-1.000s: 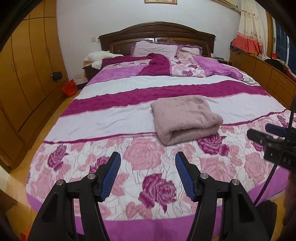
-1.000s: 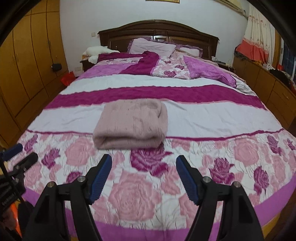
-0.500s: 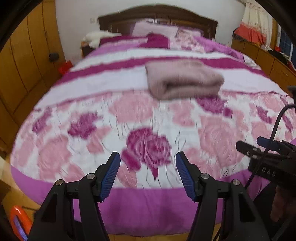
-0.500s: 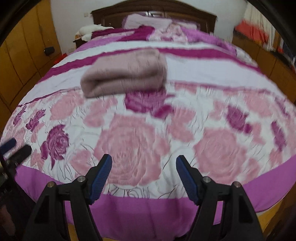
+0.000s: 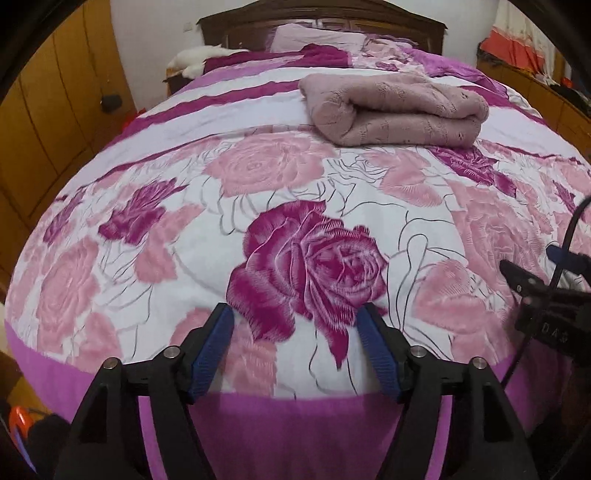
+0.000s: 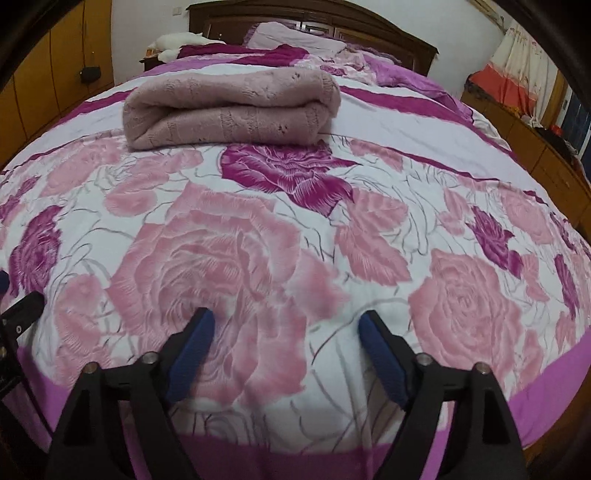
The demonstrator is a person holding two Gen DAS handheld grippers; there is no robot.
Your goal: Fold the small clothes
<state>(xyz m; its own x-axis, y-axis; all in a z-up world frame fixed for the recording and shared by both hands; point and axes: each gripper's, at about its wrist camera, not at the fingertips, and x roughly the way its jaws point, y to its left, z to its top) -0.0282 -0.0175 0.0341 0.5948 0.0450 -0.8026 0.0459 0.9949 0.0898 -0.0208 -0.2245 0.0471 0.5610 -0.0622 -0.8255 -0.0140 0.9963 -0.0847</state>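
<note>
1. We see the dusty-pink knitted garment (image 5: 393, 110), folded into a thick bundle, lying further up the rose-printed purple and white bedspread (image 5: 258, 206), on its pale band near the middle of the bed. We judge the folding done.
2. Our left gripper (image 5: 295, 332) with blue-padded black fingers hangs over the near edge of the bedspread. Its jaws are opening, with nothing between them, well apart from the garment.
3. Our right gripper (image 6: 284, 339) sits likewise over the near edge, its jaws opening wider than the left's and also empty. Both point steeply down at bare bedspread, which we read as a rest pose away from the finished bundle.
4. Around: a dark wooden headboard (image 6: 314, 18), rumpled purple bedding (image 5: 399, 55) and a white soft thing (image 6: 173, 42) at the far end, wooden wardrobes (image 5: 55, 110) to the left.
5. Nothing lies between the grippers and the garment except open bedspread.
</note>
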